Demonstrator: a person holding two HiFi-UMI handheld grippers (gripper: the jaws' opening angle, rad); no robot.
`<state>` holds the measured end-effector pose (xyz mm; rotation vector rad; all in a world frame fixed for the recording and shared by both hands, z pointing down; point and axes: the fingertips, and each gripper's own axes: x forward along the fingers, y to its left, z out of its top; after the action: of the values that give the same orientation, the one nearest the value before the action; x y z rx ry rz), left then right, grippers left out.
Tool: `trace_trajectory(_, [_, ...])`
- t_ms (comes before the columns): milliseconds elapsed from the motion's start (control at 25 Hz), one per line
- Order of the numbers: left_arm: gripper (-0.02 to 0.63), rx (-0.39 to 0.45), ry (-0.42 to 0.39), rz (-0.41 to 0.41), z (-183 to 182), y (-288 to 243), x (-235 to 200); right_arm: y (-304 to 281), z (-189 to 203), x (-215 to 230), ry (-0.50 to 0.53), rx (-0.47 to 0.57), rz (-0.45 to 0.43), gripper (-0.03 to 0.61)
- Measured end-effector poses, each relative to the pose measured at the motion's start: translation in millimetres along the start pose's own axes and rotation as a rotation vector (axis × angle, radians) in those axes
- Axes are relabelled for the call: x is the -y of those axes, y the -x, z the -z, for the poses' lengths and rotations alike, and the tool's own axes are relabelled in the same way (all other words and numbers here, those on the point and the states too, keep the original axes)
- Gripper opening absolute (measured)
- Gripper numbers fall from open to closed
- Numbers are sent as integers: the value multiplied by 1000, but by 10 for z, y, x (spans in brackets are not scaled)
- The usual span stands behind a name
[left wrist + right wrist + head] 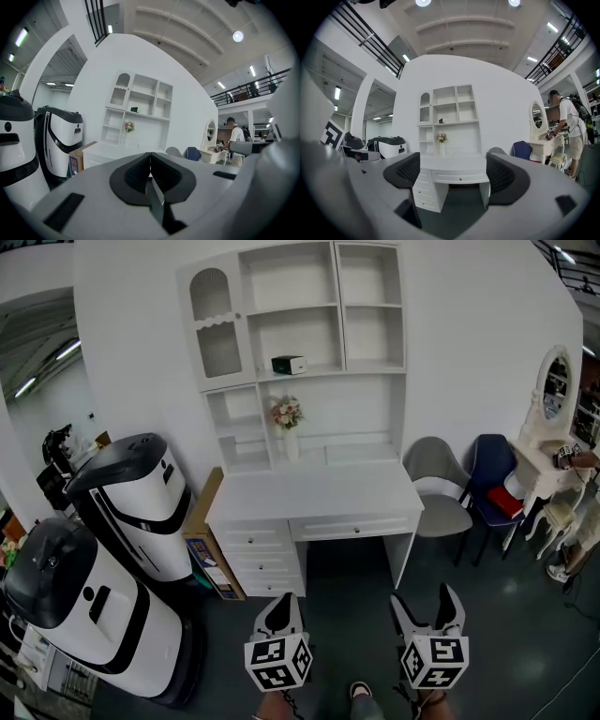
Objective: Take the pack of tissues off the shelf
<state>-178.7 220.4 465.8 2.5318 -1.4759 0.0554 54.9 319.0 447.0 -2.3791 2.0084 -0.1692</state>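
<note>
One tall white shelf unit (pixel 328 334) is standing over a white desk (pixel 309 488), well apart from both grippers. The right gripper (pixel 452 168) is holding its jaws wide apart, with nothing but air between them. The left gripper (pixel 150 157) is showing its jaws pressed together, gripping nothing. The pack of tissues (pixel 289 364) is sitting on the board of the middle compartment, left of centre and seemingly near the front edge. It is probably going to handle as light and soft, with a slippery wrapper that gives under pressure, so a gentle squeeze across its narrow middle is looking safest. From here it is showing only as a small dark-and-white block. Its wrapping, print and stiffness are staying too small to tell, and its rear side is hiding.
</note>
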Motion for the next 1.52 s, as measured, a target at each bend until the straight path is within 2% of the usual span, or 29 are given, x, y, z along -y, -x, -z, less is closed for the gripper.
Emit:
trace_trajectory(200, [18,0,-26,-9,-105,-434,-21,-501,-39,106,-16,6,-23,439])
trace_trajectory(880, [18,71,-26,-141,-691,-2103,-122,-2508,-397,665,7,6,-152,431])
trace_trajectory(1280, [18,26,-29,-191,-639,-2622,-210,-3154,-414,798,-8,-6,-191,425])
trace_trajectory(1520, [18,24,-42,-187,-700,-3004,-259,-3518,-376,862,-21,-16,-190,417])
